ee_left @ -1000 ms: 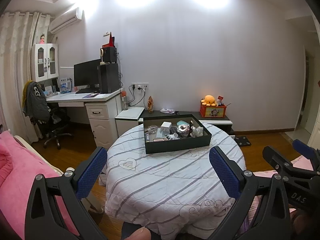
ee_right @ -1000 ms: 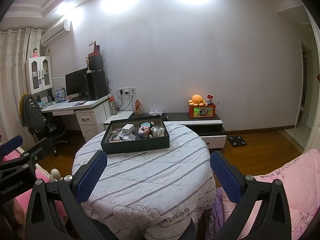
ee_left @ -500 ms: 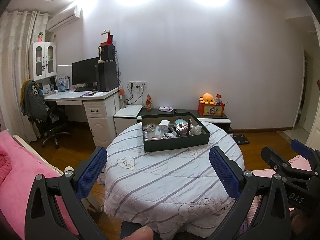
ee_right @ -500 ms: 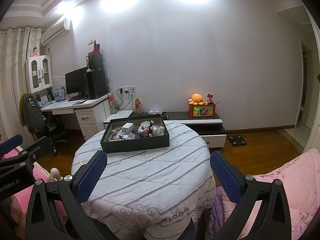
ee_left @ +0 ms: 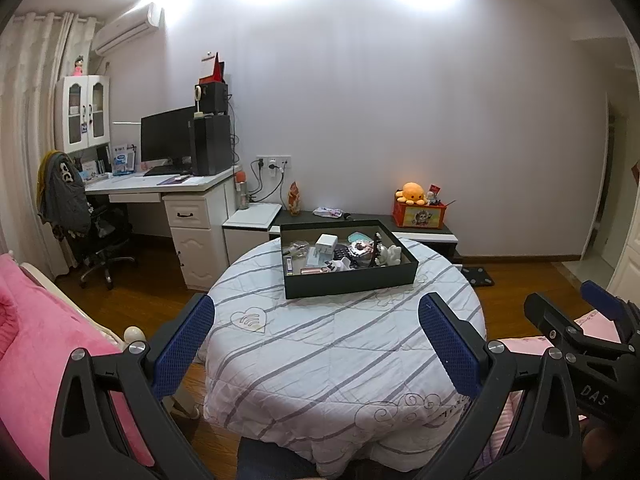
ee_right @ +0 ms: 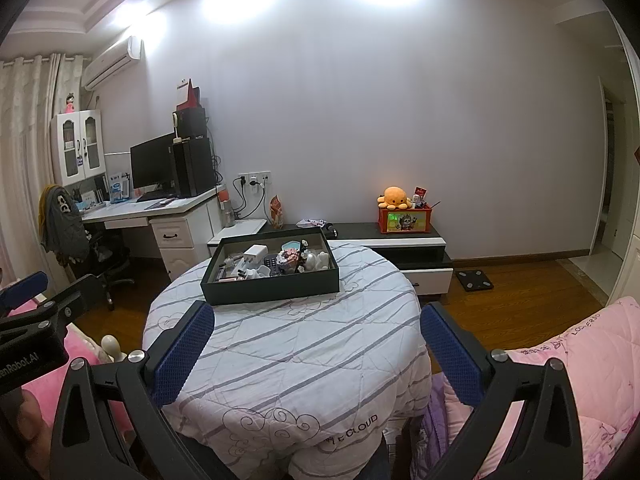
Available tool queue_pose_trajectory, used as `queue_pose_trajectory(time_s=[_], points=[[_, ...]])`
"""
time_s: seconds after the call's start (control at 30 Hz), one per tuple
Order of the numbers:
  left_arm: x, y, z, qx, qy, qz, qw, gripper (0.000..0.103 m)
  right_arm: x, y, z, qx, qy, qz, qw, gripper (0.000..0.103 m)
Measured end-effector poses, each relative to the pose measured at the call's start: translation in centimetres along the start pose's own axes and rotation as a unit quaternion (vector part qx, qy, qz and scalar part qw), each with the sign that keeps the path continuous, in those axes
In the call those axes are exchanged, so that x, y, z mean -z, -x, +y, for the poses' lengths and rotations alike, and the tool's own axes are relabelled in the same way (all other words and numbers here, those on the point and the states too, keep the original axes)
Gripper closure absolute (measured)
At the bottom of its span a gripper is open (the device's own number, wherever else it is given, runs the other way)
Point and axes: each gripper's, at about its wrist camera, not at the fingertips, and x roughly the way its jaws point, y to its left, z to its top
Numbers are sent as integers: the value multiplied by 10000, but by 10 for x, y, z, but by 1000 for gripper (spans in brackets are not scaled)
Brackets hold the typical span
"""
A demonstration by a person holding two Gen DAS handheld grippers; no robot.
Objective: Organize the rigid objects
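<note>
A dark open box [ee_left: 352, 280] [ee_right: 272, 288] stands on the far half of a round table [ee_left: 320, 344] [ee_right: 280, 352] covered with a striped white quilt. Inside it lie several small items: a white charger [ee_left: 326, 243] [ee_right: 256, 253], a white figurine [ee_left: 390, 255], a metallic round piece [ee_left: 360, 248] and others. My left gripper [ee_left: 316, 340] is open, held well short of the box over the table's near side. My right gripper [ee_right: 316, 344] is open too, with nothing between its blue pads. Each gripper shows at the edge of the other's view.
A white desk [ee_left: 160, 186] with a monitor, tower and chair [ee_left: 96, 236] stands at the left. A low dark cabinet [ee_right: 384, 236] with an orange plush [ee_right: 394, 196] runs along the far wall. Pink bedding [ee_left: 36, 320] [ee_right: 580, 360] flanks the table.
Both views have drifted slightly; the table and box sit a little lower and closer in frame. Both grippers stay open and empty.
</note>
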Motion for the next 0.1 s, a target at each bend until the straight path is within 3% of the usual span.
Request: queue_pose_trajectory(time_s=[0.1], points=[[0,2,-1,-23,-35,-75,10000,0,1,0,-1,-5,-4,9,10000,0]])
